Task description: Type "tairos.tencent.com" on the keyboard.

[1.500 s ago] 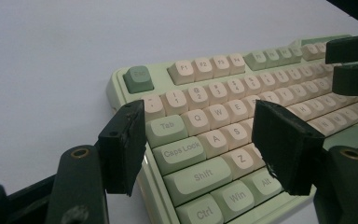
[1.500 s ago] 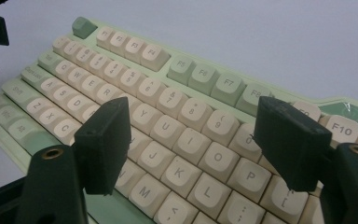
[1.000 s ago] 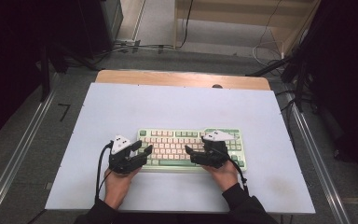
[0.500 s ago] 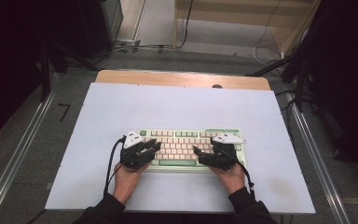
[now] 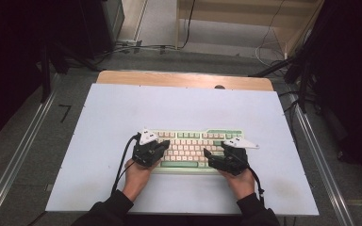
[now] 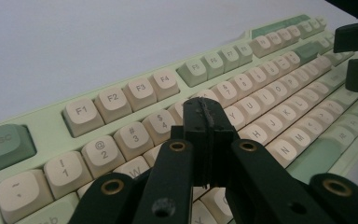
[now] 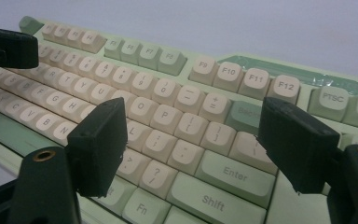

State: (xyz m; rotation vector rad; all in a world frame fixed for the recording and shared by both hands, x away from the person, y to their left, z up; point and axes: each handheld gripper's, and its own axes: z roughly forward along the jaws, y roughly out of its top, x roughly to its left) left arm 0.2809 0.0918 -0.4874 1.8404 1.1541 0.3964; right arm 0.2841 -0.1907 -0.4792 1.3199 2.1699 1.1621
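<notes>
- Two hand-held grippers are over one keyboard (image 5: 195, 148), which lies flat on the pale blue table (image 5: 122, 108), in the near half and slightly right of the middle, its long side running across the high view.
- Left gripper (image 5: 164, 143): held in the person's left hand (image 5: 136, 173), it sits over the left end of the keyboard with its tips pointing inward toward the middle. A black cable trails from it across the table toward the person.
- Left gripper state: in the left gripper view the gripper (image 6: 206, 116) has its two black jaws pressed flat together with nothing between them. They have just been closing. The joined tips hang over the cream keys just right of the 4 key (image 6: 158, 125); whether they touch a key cannot be told.
- Keyboard detail: pale green case, cream letter keys, green Esc key (image 6: 4, 145) at the left end.
- Right gripper (image 5: 207, 154): held in the person's right hand (image 5: 240, 181), it sits over the right end of the keyboard, tips also pointing inward.
- Right gripper state: in the right gripper view the gripper (image 7: 191, 140) has its jaws standing wide apart and holding nothing. Through the gap show the keys around P (image 7: 165, 116) and the Enter key (image 7: 235, 172). Jaws appear to be above the keys, not on them.
</notes>
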